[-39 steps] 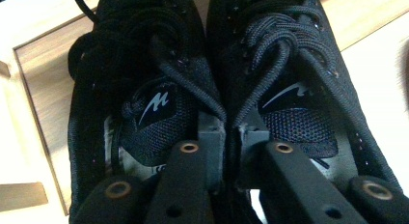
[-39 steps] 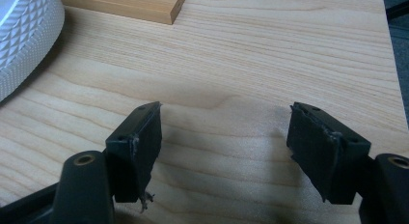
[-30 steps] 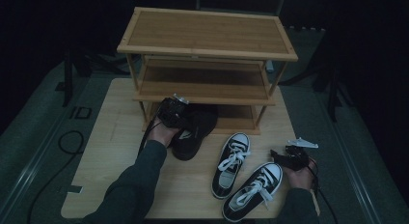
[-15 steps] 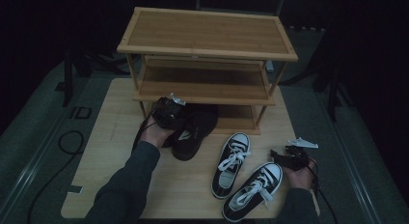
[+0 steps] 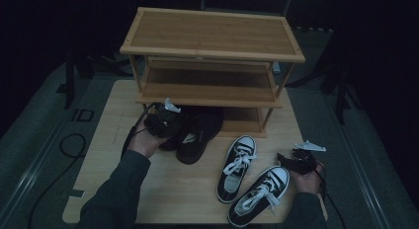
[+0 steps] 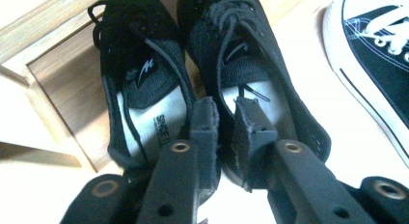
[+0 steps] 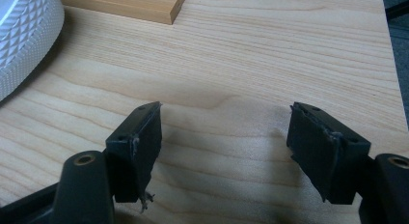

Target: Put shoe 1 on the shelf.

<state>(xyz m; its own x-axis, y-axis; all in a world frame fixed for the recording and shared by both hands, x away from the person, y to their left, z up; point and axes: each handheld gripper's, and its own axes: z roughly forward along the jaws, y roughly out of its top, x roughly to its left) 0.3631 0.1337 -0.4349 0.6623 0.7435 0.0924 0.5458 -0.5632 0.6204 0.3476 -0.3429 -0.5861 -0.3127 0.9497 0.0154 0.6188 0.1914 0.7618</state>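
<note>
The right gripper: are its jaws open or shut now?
Open. In the right gripper view, the right gripper has its two black jaws wide apart, with bare wooden table between them and nothing held.

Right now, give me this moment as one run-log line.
left gripper: shut on black shoe heel collar | shoe toes at rack bottom shelf | right gripper: open, idle over table | sneakers: untouched

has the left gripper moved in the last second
Yes, slightly. The left gripper, shut on the black shoes, has edged up the high view toward the shoe rack.
</note>
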